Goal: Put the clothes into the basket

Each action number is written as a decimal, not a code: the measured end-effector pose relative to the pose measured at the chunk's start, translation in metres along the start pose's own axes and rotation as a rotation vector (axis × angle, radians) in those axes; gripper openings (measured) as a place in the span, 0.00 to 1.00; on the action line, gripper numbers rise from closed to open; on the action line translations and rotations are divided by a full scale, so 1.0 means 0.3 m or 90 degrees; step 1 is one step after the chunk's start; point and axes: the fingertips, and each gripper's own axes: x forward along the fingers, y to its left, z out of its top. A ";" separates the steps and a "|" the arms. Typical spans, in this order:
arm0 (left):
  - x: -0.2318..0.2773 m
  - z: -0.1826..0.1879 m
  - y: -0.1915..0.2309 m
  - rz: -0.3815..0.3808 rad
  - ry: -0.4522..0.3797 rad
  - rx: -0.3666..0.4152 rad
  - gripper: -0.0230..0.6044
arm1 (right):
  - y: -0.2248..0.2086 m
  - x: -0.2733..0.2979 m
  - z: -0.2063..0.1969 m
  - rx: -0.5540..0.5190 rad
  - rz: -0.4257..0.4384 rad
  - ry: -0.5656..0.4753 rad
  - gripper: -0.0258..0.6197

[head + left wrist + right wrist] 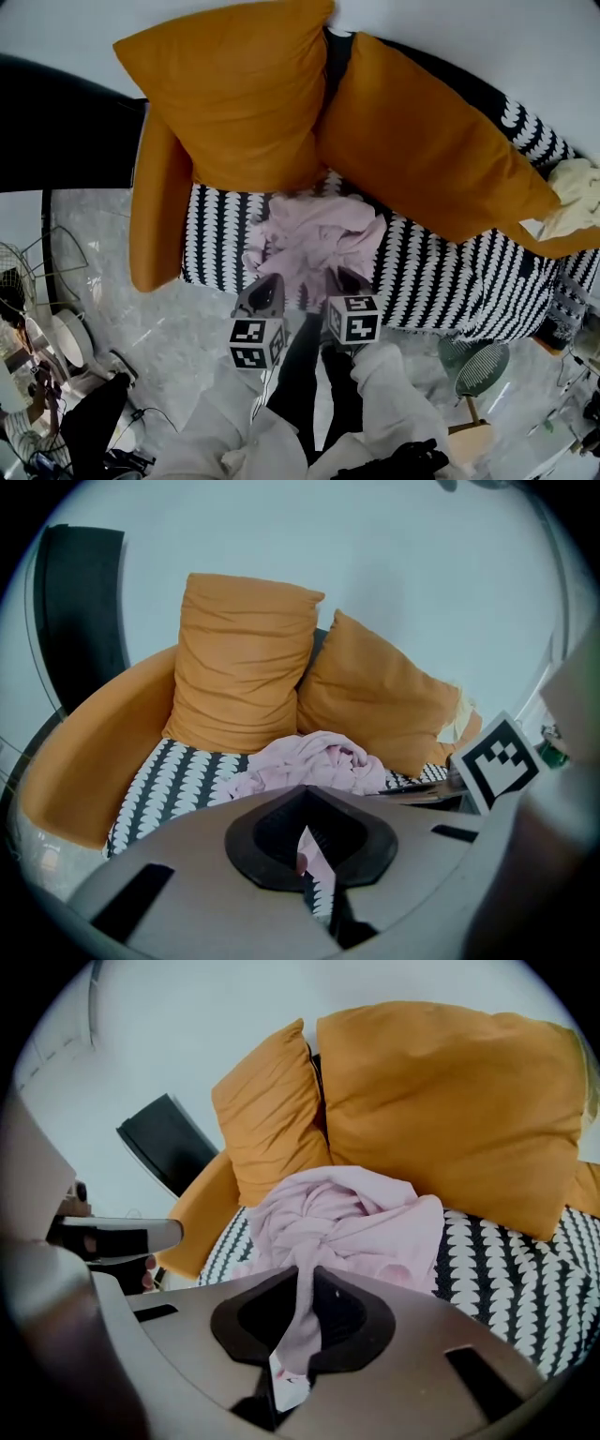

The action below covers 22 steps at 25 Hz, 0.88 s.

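A crumpled pink garment (319,234) lies on the sofa's black-and-white seat (450,272), in front of two orange cushions. Both grippers are at its near edge, side by side. My left gripper (265,286) is shut on a thin fold of the pink cloth, which runs between its pads (309,841). My right gripper (345,279) is shut on a wider strip of the same garment (347,1213), which hangs down through its jaws (300,1321). A cream cloth (577,192) lies at the sofa's right end. No basket is clearly recognisable.
Two big orange cushions (244,94) (422,150) lean on the sofa back, with an orange armrest (155,216) at the left. A wire frame (52,258) stands on the marble floor at the left. A green mesh object (480,367) stands at the right. The person's legs are below the grippers.
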 end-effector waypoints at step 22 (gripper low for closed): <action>-0.283 0.388 -0.479 -0.126 -0.060 0.146 0.05 | -0.008 -0.780 0.310 0.171 -0.012 -0.195 0.10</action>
